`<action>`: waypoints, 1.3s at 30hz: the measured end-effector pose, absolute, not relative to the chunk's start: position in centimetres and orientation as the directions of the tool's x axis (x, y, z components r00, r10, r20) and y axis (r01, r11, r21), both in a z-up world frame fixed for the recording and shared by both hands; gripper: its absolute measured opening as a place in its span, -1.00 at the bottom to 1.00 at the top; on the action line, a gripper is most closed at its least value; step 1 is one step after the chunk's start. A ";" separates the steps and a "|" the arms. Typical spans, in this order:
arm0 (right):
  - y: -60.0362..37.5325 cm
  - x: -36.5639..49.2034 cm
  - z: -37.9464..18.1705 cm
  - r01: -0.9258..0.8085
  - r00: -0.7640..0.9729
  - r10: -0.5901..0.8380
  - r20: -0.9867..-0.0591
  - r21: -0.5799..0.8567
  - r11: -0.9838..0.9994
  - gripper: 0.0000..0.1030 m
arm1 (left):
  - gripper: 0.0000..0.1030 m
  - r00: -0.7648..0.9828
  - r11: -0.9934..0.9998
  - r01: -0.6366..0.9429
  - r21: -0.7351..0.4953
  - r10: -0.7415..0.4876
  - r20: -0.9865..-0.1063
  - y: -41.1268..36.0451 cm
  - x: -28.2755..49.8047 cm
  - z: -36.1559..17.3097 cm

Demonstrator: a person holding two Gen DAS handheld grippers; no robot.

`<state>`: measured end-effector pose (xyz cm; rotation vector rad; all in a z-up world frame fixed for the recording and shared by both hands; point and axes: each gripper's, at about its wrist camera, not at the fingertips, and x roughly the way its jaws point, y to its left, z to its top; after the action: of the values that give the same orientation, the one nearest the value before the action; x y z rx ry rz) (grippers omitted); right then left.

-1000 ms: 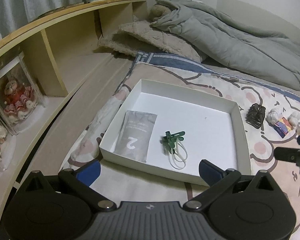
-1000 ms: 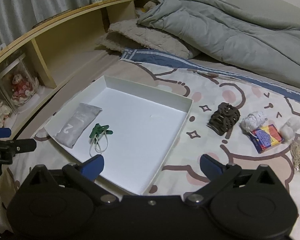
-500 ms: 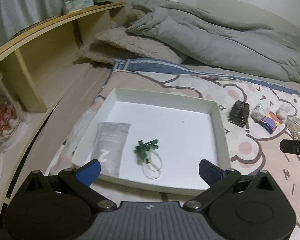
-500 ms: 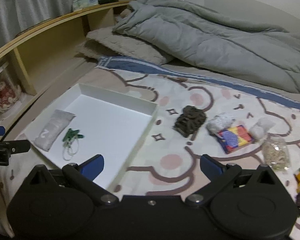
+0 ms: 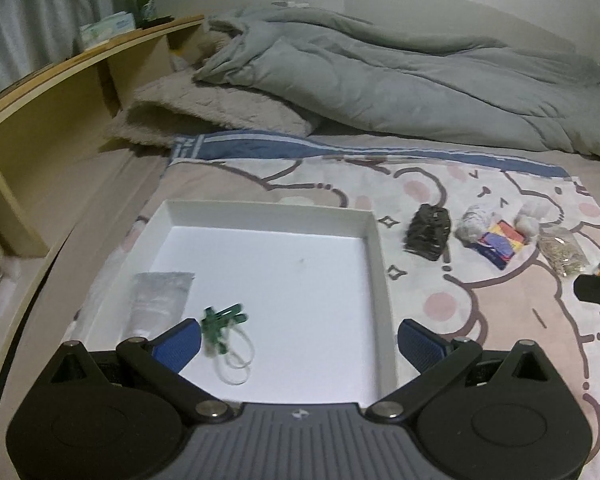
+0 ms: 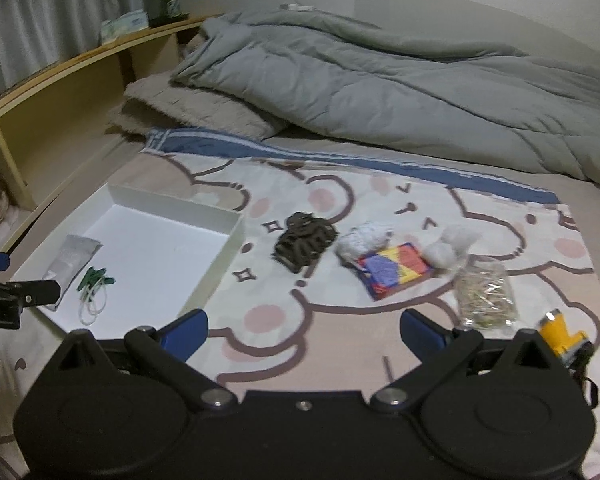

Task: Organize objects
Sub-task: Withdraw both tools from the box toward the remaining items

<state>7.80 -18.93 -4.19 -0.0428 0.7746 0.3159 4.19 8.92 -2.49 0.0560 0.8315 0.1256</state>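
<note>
My left gripper [image 5: 299, 342] hangs spread wide and empty over the white tray's [image 5: 374, 240] near edge, the green clips [image 5: 222, 320] just ahead of its left finger (beside a grey pouch [image 5: 160, 300]). My right gripper [image 6: 303, 330], also agape, faces the dark hair claw [image 6: 304, 242] and colourful packet [image 6: 394, 270] further ahead.

The tray [image 5: 374, 236] was plain white, holding a grey pouch [image 5: 158, 300] and a green clip [image 5: 222, 320]. Beside it lay a dark brown hair claw [image 6: 304, 244] and a packet [image 6: 394, 270] patterned in red, yellow and purple. The bedsheet [image 6: 340, 320] was cream and beige with brown-outlined, pink-cheeked bears, and the duvet [image 6: 380, 80] was plain grey.
</note>
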 end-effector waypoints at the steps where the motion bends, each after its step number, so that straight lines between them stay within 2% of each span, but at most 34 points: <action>1: -19.5 7.8 -4.1 -0.286 0.673 0.260 -0.693 0.081 0.955 1.00 | 1.00 0.668 0.992 -0.084 0.098 0.129 -0.733 8.5 4.4 -2.5; 16: -28.8 7.7 -3.8 -0.127 0.730 0.145 -0.668 0.076 0.989 1.00 | 1.00 0.697 0.998 -0.019 0.065 0.060 -0.714 3.0 6.8 -2.6; 31: -38.3 8.0 -5.2 0.120 0.745 -0.058 -0.664 0.048 0.992 1.00 | 1.00 0.726 0.999 0.023 0.040 0.010 -0.688 -0.5 8.7 -3.3; 39: -41.8 9.0 -7.7 0.189 0.745 -0.070 -0.664 0.109 0.976 1.00 | 1.00 0.728 0.992 0.085 0.093 0.002 -0.686 -2.2 9.7 -5.2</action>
<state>8.95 -41.83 -7.69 0.1740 0.7178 -0.1423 9.70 -2.17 -5.16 0.1214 0.7546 -0.0458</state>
